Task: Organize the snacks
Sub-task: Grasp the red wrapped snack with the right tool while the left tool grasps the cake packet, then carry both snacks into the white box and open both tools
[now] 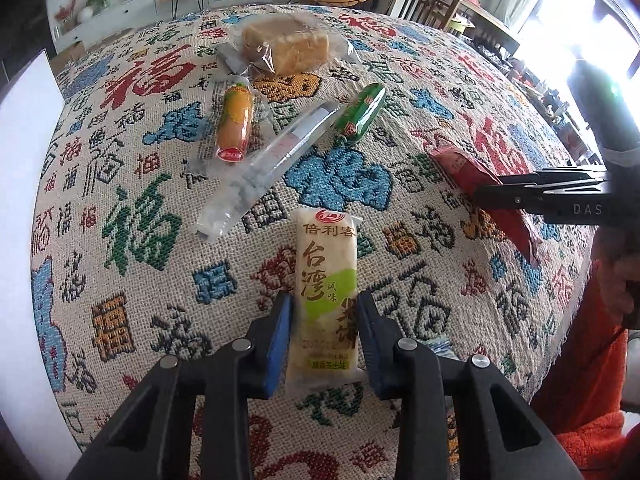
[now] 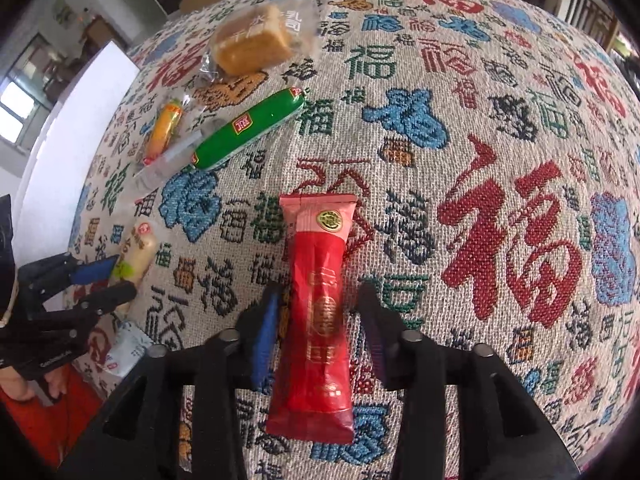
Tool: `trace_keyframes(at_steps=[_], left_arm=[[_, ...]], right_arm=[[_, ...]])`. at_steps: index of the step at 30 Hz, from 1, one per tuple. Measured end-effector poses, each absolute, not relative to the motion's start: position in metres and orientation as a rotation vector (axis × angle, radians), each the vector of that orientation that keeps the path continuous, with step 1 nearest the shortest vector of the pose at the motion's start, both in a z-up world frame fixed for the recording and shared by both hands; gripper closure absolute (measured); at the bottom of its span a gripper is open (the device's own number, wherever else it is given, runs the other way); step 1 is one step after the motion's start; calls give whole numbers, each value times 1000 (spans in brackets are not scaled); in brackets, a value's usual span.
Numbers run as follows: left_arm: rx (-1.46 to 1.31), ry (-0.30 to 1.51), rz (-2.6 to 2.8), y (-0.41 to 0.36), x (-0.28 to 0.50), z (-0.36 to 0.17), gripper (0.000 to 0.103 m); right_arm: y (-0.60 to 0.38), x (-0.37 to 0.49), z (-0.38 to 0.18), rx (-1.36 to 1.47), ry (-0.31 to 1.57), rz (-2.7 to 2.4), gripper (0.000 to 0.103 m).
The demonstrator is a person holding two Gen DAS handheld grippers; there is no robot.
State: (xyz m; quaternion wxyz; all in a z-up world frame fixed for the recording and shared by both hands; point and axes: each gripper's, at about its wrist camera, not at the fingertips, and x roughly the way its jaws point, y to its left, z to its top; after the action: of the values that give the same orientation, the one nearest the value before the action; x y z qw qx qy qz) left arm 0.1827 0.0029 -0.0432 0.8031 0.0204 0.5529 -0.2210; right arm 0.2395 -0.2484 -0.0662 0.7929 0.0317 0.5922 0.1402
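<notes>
While the left gripper (image 1: 324,332) pinches the pale yellow rice-cracker packet (image 1: 326,292) between its fingers, the right gripper (image 2: 316,320) straddles the red snack packet (image 2: 318,300), fingers apart from it; both packets lie on the patterned bench cloth (image 2: 480,160), the green sausage (image 2: 248,134) beyond

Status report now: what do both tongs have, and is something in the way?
Left tongs astride rice-cracker packet, grip uncertain. Right tongs open around red snack packet. Nothing in the way.
</notes>
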Motion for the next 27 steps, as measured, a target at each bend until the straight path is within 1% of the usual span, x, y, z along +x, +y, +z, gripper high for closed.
trace_keyframes(at_steps=[3, 6, 8, 11, 14, 15, 16, 17, 20, 22, 24, 27], left_arm=[[49, 1183, -448, -2, 180, -39, 70], [51, 1177, -435, -5, 185, -36, 67], [83, 1179, -401, -10, 189, -37, 65], [151, 1192, -384, -21, 193, -46, 64], [206, 1155, -364, -30, 192, -47, 65], [188, 1148, -363, -27, 193, -46, 74], [159, 1145, -369, -23, 194, -45, 75], [125, 1142, -378, -18, 195, -45, 75], [-6, 1079, -379, 10, 189, -30, 75], [-117, 1033, -388, 30, 180, -15, 75], [-263, 965, -413, 56, 169, 12, 75], [-373, 839, -410, 99, 147, 62, 75]], right_arm=[[-252, 240, -61, 64, 1277, 300, 56], [-246, 240, -61, 98, 1276, 309, 50], [-237, 245, -63, 78, 1284, 305, 50], [-228, 246, -68, 27, 1311, 300, 50], [-218, 249, -79, 3, 1352, 291, 50], [-218, 249, -78, 2, 1340, 285, 53], [-219, 250, -76, 0, 1337, 277, 74], [-220, 249, -74, -8, 1337, 268, 86], [-226, 242, -60, 8, 1305, 286, 86], [-229, 237, -39, 37, 1260, 308, 86], [-226, 235, -19, 75, 1228, 345, 86], [-202, 236, 18, 137, 1185, 434, 86]])
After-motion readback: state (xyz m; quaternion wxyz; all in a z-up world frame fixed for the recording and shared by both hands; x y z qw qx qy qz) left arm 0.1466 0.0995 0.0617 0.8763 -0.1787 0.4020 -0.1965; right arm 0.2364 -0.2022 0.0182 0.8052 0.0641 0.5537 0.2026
